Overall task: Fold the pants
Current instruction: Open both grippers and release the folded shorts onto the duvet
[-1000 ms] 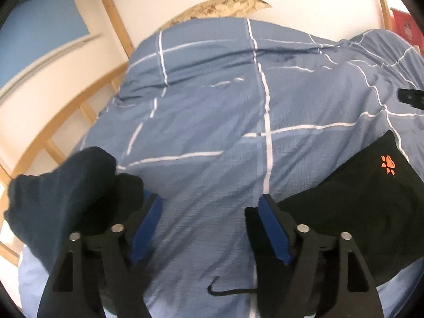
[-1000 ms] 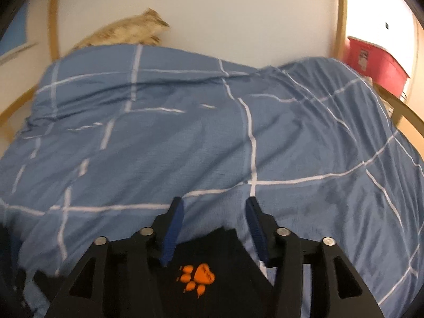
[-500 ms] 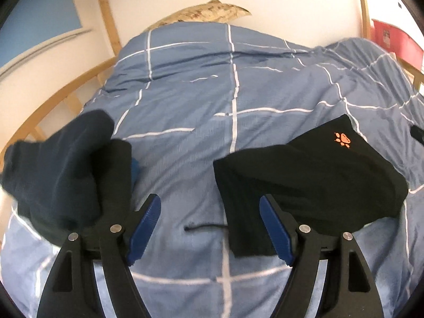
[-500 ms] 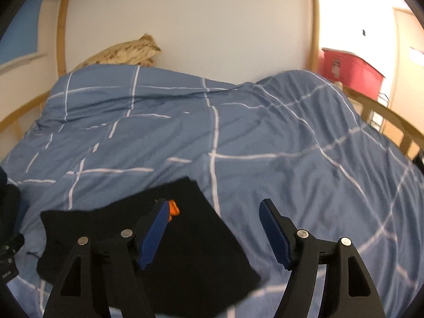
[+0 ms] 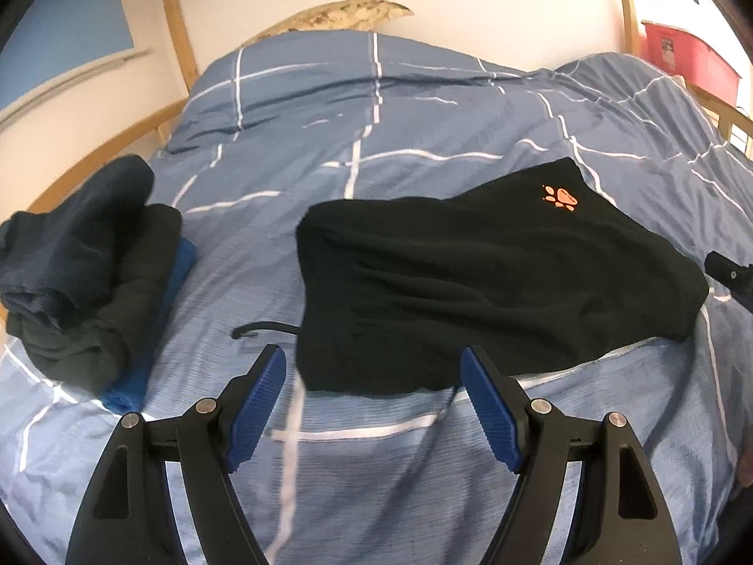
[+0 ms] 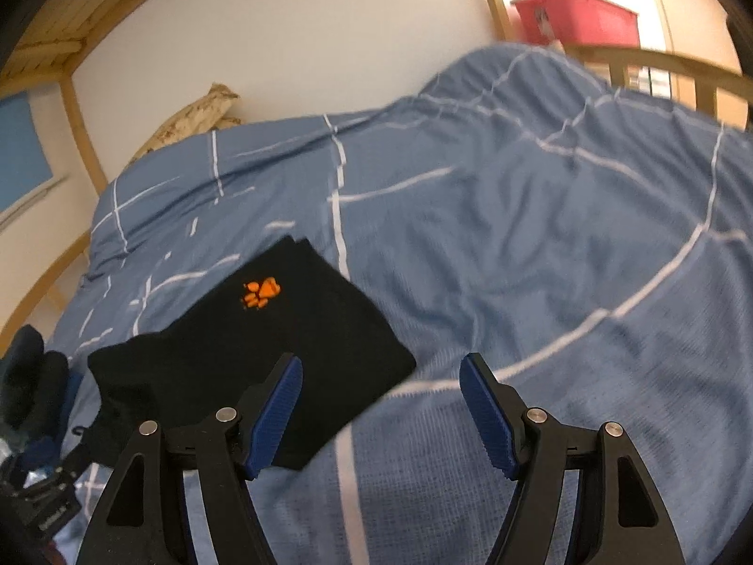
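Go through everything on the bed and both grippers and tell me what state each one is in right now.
Black pants: folded into a compact rectangle, lying flat on the duvet, orange paw logo up.
Drawstring: trailing out of the pants' left edge.
Pile of dark clothes: folded, stacked at the left.
Blue checked duvet: spread out, wrinkled.
Left gripper: open, empty.
Right gripper: open, empty.

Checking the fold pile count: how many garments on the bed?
About 4: black pants with the orange paw mid-bed; navy, black and blue pieces stacked at the left edge. More may hide in the stack.
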